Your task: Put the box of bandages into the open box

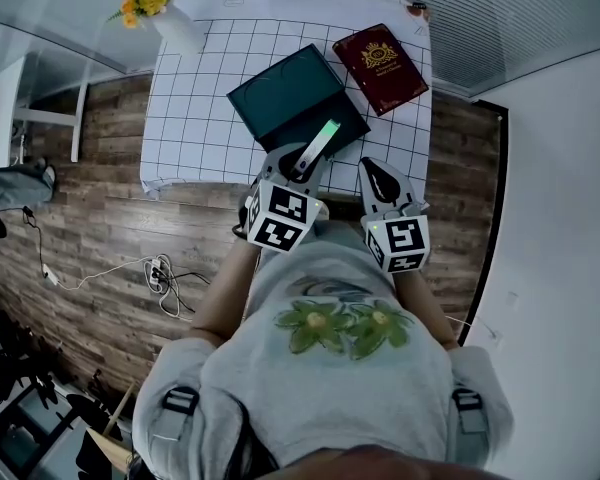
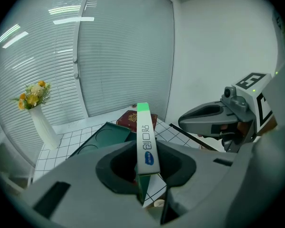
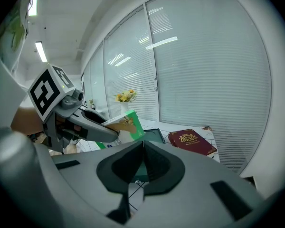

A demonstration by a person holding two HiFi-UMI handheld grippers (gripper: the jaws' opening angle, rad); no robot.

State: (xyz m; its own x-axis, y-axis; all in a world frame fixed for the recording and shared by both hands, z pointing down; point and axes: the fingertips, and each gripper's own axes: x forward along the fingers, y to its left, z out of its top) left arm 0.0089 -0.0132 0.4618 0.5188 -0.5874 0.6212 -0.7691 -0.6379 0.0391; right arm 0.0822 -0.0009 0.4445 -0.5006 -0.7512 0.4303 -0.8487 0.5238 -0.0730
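Bandage box [image 2: 146, 144] is clamped on edge between the jaws of the left gripper [image 2: 143, 172]. Its green-tipped end projects forward of the jaws, presumably so that it can be lowered end-first. The right gripper [image 3: 141, 156] is held just beside the left, its jaws closed together on nothing, and is judged to be standing by. Just ahead of and below the left jaws, the dark green open box [image 1: 280, 96] is laid on the gridded tablecloth [image 1: 190, 118], not yet entered. Beyond it, ahead of the right gripper, a red book [image 1: 383, 66] is noted. A flower vase [image 1: 175, 26] stands farthest, to the left.
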